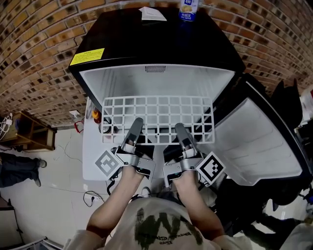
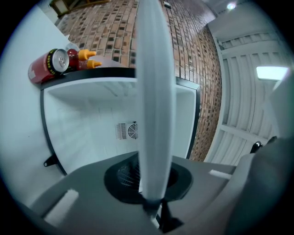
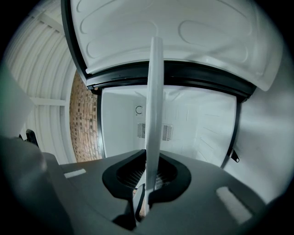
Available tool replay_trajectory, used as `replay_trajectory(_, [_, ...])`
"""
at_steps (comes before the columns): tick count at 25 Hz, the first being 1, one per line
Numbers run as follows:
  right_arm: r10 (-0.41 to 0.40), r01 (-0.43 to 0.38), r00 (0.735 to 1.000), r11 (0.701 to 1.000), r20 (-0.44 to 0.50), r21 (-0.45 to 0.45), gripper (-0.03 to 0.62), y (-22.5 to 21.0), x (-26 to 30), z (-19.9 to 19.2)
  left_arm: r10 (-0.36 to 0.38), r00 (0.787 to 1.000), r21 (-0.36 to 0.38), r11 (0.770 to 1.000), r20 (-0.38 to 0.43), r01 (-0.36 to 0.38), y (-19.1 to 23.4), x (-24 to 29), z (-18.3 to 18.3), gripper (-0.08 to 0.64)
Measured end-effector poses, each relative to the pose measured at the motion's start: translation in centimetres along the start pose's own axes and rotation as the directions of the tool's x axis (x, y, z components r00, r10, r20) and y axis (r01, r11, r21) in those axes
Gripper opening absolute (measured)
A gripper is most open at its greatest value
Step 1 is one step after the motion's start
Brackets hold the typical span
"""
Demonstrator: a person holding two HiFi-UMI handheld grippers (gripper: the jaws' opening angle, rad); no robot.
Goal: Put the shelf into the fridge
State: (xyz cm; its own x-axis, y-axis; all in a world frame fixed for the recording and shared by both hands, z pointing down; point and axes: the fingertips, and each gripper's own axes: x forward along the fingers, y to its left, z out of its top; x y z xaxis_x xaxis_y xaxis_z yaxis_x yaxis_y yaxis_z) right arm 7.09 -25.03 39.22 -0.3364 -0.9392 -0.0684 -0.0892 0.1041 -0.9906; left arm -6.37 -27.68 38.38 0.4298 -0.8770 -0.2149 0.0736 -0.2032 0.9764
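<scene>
Both grippers had the shelf [image 1: 157, 117] by its near edge. The left gripper [image 1: 136, 126] had its jaws clamped almost together on the white grid. The right gripper [image 1: 180, 129] had its jaws pinched narrow on the same edge, a bit further right. The shelf sat roughly flat across the open front of the fridge [image 1: 146, 49], white interior behind it. The door [image 1: 254, 146] hung open on the right. On the fridge's black top there was a sheet of paper [image 1: 151, 14] with a blue-and-white carton [image 1: 188, 10] near it, plus a yellow sticker [image 1: 87, 56] by the left corner. The left gripper view also caught a red can [image 2: 46, 65] lying outside the fridge.
</scene>
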Motion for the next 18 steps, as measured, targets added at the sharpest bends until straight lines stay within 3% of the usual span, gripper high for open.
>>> replay_trajectory(18, [0.007,-0.007,1.0,0.999,-0.009,0.034,0.028,0.09,0.33,-0.15,-0.005,1.0,0.003,1.0,0.009,0.005,-0.11,0.05,0.2,0.007])
